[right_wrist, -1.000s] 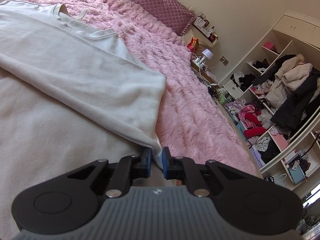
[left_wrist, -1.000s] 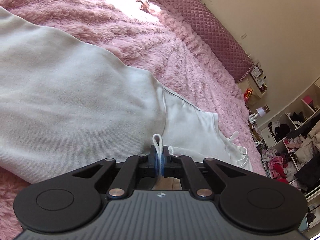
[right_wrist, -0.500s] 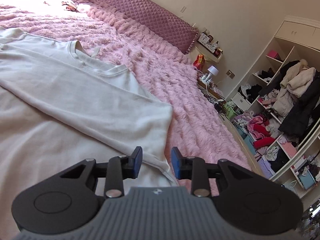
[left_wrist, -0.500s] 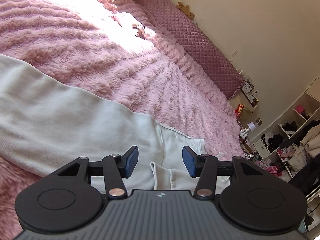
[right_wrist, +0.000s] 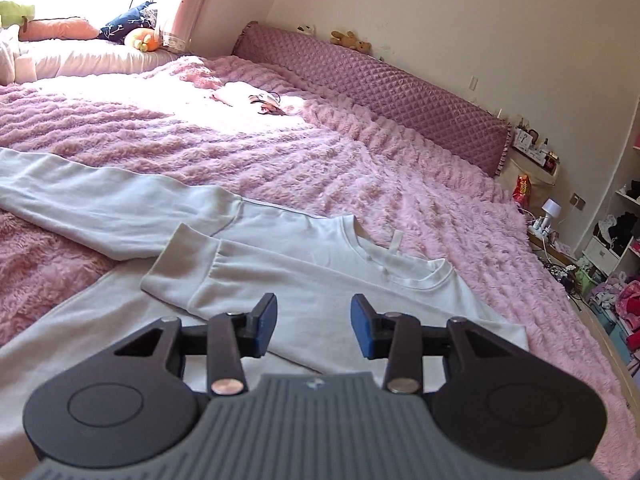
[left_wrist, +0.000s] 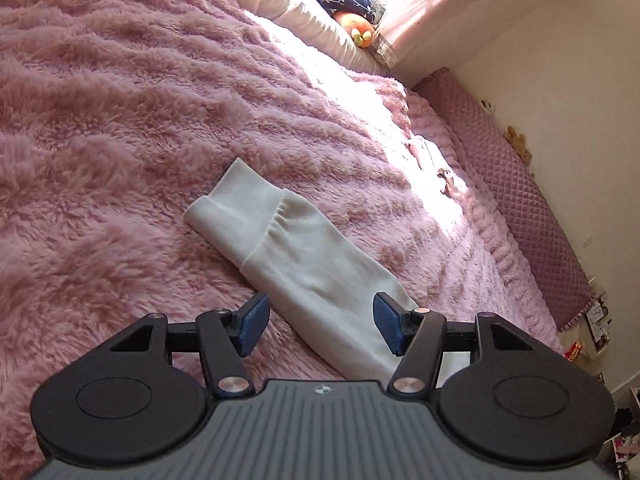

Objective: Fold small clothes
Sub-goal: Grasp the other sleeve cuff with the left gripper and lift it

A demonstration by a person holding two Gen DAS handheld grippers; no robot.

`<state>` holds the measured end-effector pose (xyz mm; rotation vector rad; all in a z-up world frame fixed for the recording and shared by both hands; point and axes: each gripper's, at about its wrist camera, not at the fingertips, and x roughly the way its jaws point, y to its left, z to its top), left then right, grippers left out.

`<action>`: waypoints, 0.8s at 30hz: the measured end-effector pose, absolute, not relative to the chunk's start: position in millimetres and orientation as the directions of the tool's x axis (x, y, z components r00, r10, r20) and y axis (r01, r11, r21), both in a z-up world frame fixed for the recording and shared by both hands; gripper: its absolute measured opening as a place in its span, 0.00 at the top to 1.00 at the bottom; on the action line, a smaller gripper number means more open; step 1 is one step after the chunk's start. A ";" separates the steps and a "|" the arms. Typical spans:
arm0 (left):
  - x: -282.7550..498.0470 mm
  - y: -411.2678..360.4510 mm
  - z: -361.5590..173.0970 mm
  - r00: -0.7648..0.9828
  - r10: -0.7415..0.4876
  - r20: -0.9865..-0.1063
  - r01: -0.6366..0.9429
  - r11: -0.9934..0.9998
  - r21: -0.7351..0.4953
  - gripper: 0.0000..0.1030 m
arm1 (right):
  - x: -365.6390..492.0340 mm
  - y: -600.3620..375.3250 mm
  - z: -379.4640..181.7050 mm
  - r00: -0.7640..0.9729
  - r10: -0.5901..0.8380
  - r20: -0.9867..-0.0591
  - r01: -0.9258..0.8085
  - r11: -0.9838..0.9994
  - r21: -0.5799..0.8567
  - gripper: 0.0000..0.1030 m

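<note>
A white long-sleeved sweatshirt [right_wrist: 320, 248] lies flat on the pink fluffy bed cover [right_wrist: 280, 152]. In the right wrist view one sleeve [right_wrist: 188, 276] is folded across the chest, the other sleeve [right_wrist: 100, 204] stretches out to the left, and the neckline [right_wrist: 404, 268] points right. My right gripper [right_wrist: 313, 330] is open and empty, just above the folded sleeve. In the left wrist view the outstretched sleeve [left_wrist: 308, 256] ends in a ribbed cuff [left_wrist: 232, 204]. My left gripper [left_wrist: 320, 326] is open and empty, with its jaws either side of that sleeve, above it.
A quilted purple headboard cushion [right_wrist: 380, 96] runs along the wall. Pillows and a soft toy [right_wrist: 140, 38] lie by the window. Small items [right_wrist: 264, 102] lie on the sunlit bed. Shelves with clothes [right_wrist: 616, 248] and a cluttered floor are beyond the bed's right edge.
Both grippers have opened and let go of the sweatshirt, then drawn back. The left one has swung over to the outstretched sleeve and cuff. The right one has risen above the folded sleeve.
</note>
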<state>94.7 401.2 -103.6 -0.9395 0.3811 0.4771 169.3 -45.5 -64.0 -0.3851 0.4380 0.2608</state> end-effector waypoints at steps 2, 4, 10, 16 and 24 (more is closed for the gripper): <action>95.6 420.7 -112.7 0.814 0.252 -0.523 -0.577 0.450 -0.682 0.33 | 166.7 -24.1 -61.3 0.864 0.191 -0.467 -0.347 0.896 -0.276 0.62; 95.9 435.4 -123.8 0.804 0.253 -0.538 -0.595 0.380 -0.709 0.33 | 164.5 -7.3 -61.0 0.854 0.211 -0.476 -0.366 0.893 -0.261 0.61; 103.7 456.3 -140.7 0.842 0.247 -0.480 -0.539 0.328 -0.776 0.39 | 159.9 25.8 -72.6 0.819 0.234 -0.524 -0.408 0.880 -0.244 0.61; 112.4 456.8 -137.3 0.858 0.216 -0.467 -0.514 0.346 -0.784 0.92 | 165.4 26.8 -81.3 0.780 0.214 -0.587 -0.398 0.895 -0.203 0.61; 124.4 432.5 -91.0 0.931 0.177 -0.320 -0.366 0.434 -0.824 0.92 | 170.2 1.8 -84.4 0.758 0.189 -0.624 -0.349 0.926 -0.143 0.54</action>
